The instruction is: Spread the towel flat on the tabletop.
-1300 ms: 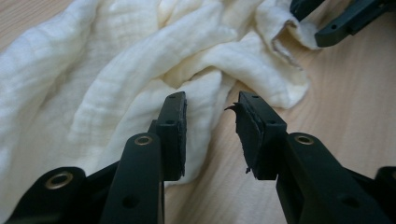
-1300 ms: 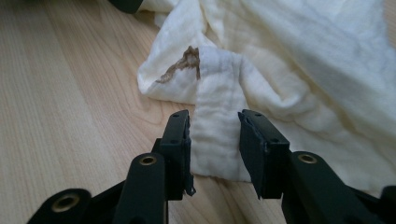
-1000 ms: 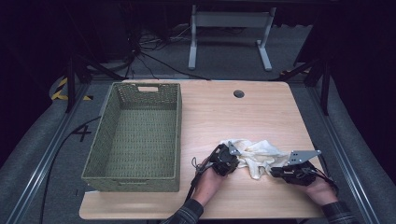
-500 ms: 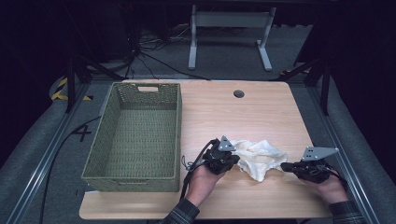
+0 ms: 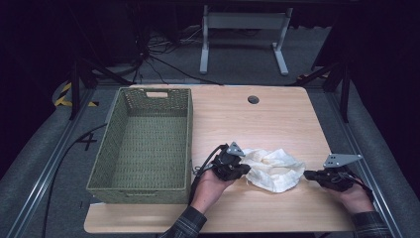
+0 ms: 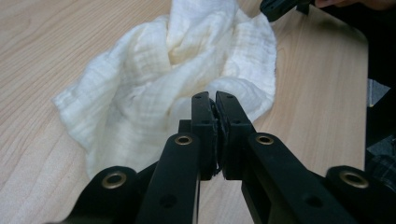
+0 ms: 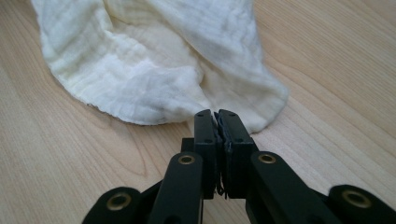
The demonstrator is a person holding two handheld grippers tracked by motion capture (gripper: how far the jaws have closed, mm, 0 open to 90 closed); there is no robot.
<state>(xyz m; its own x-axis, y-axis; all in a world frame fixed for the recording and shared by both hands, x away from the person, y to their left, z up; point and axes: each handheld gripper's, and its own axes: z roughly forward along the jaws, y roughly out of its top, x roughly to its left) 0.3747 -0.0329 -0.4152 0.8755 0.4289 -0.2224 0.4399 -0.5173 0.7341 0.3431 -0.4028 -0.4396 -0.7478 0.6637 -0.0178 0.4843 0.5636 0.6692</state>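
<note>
A crumpled cream muslin cloth point(image 5: 275, 168) lies on the wooden table point(image 5: 257, 124) near its front edge, between my two grippers. My left gripper point(image 5: 246, 169) sits at the cloth's left edge. In the left gripper view the cloth point(image 6: 154, 84) folds up to the closed tips of that gripper point(image 6: 215, 95), which is shut on its near edge. My right gripper point(image 5: 307, 174) is at the cloth's right edge. The right gripper view shows this gripper point(image 7: 215, 114) shut, with a corner of the cloth point(image 7: 154, 60) drawn to its tips.
A green woven basket point(image 5: 189, 139) stands empty on the left half of the table, close to my left hand. A cable hole point(image 5: 253, 99) sits near the far edge. Beyond the table are a metal stand point(image 5: 242, 29) and loose cables on the floor.
Both hands have moved apart, the right one to the right and the left one slightly up. The cloth has gone from a bunched, stringy shape to a wider, rounder one.
</note>
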